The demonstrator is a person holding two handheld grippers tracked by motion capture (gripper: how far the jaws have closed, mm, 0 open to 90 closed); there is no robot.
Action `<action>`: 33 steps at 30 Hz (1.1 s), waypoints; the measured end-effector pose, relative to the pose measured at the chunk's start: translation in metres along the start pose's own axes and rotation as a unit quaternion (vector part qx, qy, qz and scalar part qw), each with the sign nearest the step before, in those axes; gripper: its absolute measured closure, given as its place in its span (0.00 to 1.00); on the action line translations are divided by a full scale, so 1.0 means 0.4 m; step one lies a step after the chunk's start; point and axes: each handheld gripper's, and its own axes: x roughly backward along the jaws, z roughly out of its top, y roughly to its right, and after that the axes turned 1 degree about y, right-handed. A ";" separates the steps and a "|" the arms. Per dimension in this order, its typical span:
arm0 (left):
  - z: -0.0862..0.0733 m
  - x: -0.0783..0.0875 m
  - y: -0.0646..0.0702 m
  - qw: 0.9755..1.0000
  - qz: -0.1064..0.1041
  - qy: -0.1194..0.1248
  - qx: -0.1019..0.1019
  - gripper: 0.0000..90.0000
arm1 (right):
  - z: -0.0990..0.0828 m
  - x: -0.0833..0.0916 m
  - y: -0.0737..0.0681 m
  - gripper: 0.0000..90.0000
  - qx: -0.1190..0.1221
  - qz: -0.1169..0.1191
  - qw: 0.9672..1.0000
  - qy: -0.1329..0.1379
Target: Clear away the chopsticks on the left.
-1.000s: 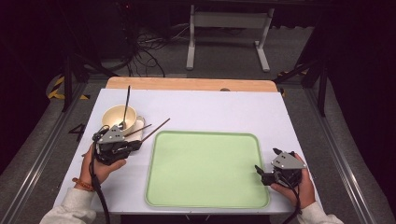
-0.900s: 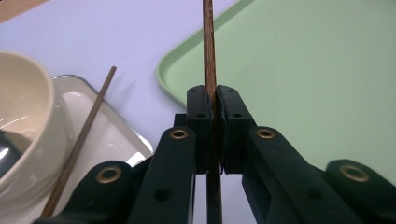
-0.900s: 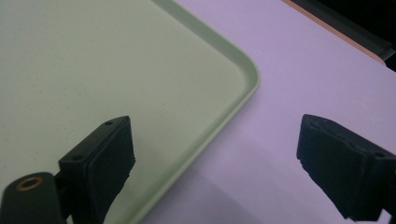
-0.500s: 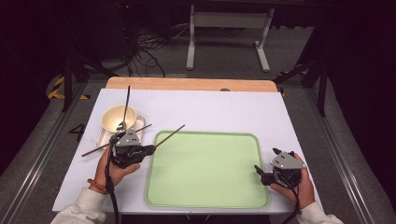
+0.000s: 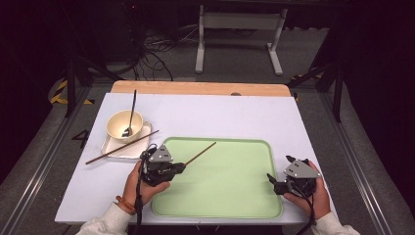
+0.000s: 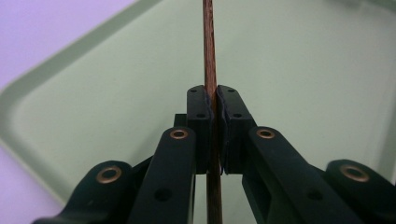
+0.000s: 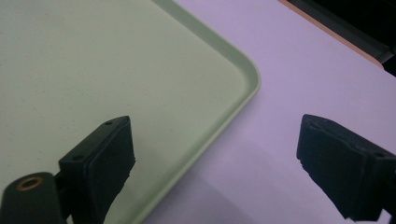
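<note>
In the high view my left gripper (image 5: 179, 168) hangs over the left part of the green tray (image 5: 235, 196), shut on a brown chopstick (image 5: 200, 152) that points up and right across the tray. In the left gripper view the chopstick (image 6: 209, 46) runs straight up between the closed pads of the left gripper (image 6: 212, 100), with the tray (image 6: 116, 93) beneath. A second chopstick (image 5: 122, 147) lies slanted across a white square plate (image 5: 111, 151). My right gripper (image 5: 272, 183) rests at the tray's right edge, open, and between the wide jaws of the right gripper (image 7: 215, 154) lies the tray's corner (image 7: 93, 56).
A cream bowl (image 5: 117, 125) with a black spoon (image 5: 131, 112) standing in it sits on the white plate at the table's left. The white table (image 5: 220, 117) ends in a wooden strip at the back. Dark floor with cables and a metal stand lies beyond.
My left gripper has carried the chopstick to the right, from beside the white plate to over the tray's left part. The right gripper has stayed still.
</note>
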 end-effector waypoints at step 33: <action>-0.034 -0.097 0.058 0.997 -0.039 -0.063 0.014 0.92 | 0.004 0.011 -0.007 0.13 0.009 -0.004 1.000 0.013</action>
